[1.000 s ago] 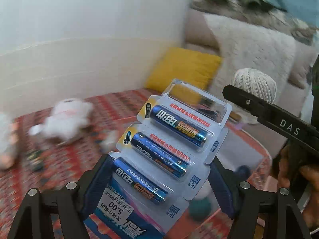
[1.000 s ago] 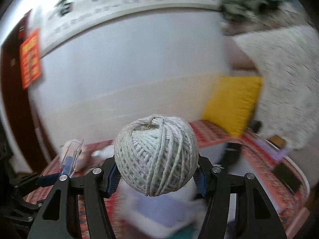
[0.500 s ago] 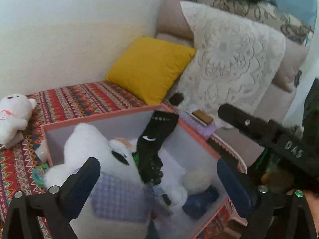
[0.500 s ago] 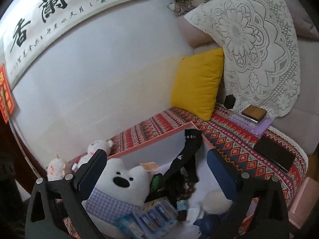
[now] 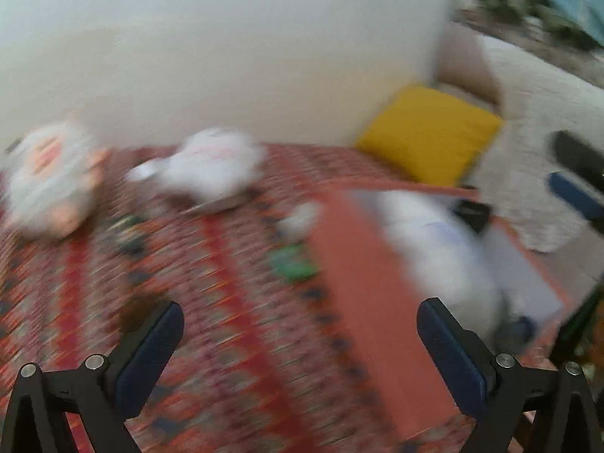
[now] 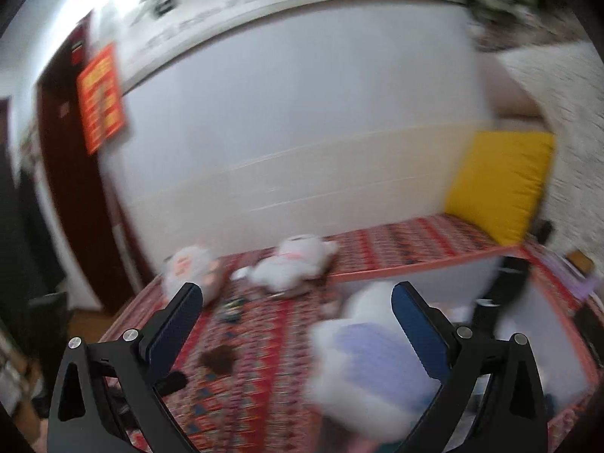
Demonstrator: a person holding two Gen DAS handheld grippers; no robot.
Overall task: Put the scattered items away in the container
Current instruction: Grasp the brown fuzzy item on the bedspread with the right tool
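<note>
Both views are motion-blurred. The salmon-pink box (image 5: 362,275) sits on the patterned cloth, with a white plush bear (image 5: 438,249) and a black sock (image 5: 470,213) inside. My left gripper (image 5: 300,330) is open and empty, low over the cloth just left of the box. My right gripper (image 6: 296,315) is open and empty too, above the box's left end (image 6: 415,262), where the bear (image 6: 362,362) lies. Two white plush toys (image 5: 215,166) (image 5: 49,181) lie on the cloth beyond. A small green item (image 5: 296,264) rests beside the box wall.
A red patterned cloth (image 6: 264,370) covers the surface, with a dark blotch (image 6: 219,358) on it. A yellow cushion (image 6: 498,185) and a lace-covered sofa back (image 5: 547,120) stand at the right. A white wall runs behind. A dark door (image 6: 71,204) is at the left.
A second ago the left gripper held a battery pack and the right a twine ball; both were let go over the box. Both grippers have now swung left toward the plush toys.
</note>
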